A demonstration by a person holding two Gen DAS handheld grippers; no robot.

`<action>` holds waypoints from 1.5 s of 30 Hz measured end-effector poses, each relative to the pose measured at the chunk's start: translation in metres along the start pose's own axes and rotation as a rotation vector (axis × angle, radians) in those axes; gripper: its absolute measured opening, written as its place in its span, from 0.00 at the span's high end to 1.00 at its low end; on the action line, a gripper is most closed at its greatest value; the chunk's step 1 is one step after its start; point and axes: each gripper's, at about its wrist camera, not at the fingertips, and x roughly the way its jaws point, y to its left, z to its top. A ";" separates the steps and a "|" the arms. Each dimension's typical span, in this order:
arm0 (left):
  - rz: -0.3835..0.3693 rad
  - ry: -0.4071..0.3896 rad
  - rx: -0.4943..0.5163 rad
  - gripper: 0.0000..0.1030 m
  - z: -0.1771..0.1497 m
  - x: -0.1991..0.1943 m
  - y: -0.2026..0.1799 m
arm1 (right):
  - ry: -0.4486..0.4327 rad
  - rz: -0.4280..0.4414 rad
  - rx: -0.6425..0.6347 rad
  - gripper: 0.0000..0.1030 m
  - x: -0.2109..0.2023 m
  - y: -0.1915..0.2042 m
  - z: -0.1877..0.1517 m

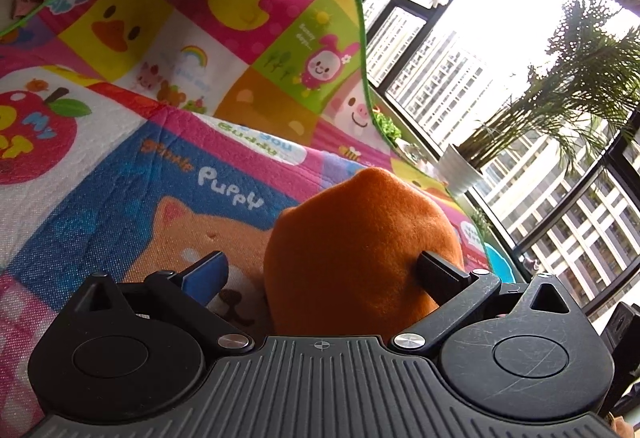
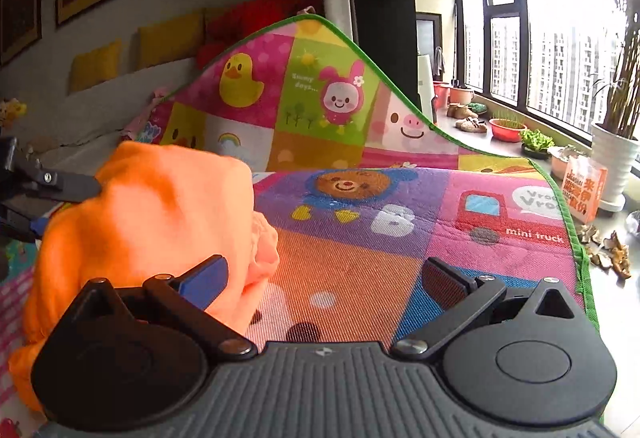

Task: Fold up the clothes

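Orange fleece, a bunched garment (image 1: 360, 250), sits on a cartoon-printed play mat (image 1: 120, 174) and fills the space between the fingers of the left gripper (image 1: 320, 270); its jaws stand wide apart, the right-hand black pad (image 1: 438, 272) pressed against the cloth's side while the blue-faced pad (image 1: 208, 270) hangs clear of it over a puppy print. Seen from the right wrist, the same garment (image 2: 148, 222) lies heaped at the left of the mat (image 2: 400, 222), with the left gripper's black finger (image 2: 68, 186) touching its upper left edge. The right gripper (image 2: 324, 278) is also spread wide and holds nothing: its blue-faced finger (image 2: 204, 278) rests just at the near edge of the fabric, and its other finger (image 2: 444, 282) hovers above bare mat near a "mini truck" panel. The mat's far end curls upward, green-trimmed, showing a yellow duck and a pink bunny. Beyond the mat's right edge runs a window sill (image 2: 496, 146) with small pots, a red bowl and a white planter (image 2: 614, 162) holding a tall leafy plant, before big dark-framed windows (image 1: 460, 50) looking onto tower blocks.
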 end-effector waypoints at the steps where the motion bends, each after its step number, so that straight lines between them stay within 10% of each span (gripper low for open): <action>1: 0.002 -0.001 0.000 0.00 0.001 0.000 0.001 | 0.019 0.000 -0.018 0.00 0.001 0.004 -0.002; 12: 0.049 0.002 -0.036 0.00 0.009 -0.010 0.026 | 0.036 0.255 -0.245 0.05 -0.020 0.080 -0.018; 18: 0.021 0.039 -0.007 0.00 0.004 -0.004 0.021 | -0.075 0.369 -0.041 0.00 -0.053 0.027 0.014; 23: -0.031 0.077 0.023 0.00 -0.009 -0.001 0.006 | -0.172 0.221 0.053 0.00 -0.046 0.004 0.045; 30: -0.005 0.073 0.072 0.00 -0.012 -0.008 -0.007 | -0.030 0.037 -0.086 0.00 0.007 0.027 0.016; 36: -0.032 0.045 0.233 0.01 -0.015 -0.022 -0.029 | 0.001 -0.001 -0.108 0.00 0.010 0.021 0.007; 45: 0.024 0.058 0.178 0.00 -0.021 -0.010 -0.013 | -0.047 0.122 0.004 0.00 -0.022 0.002 0.021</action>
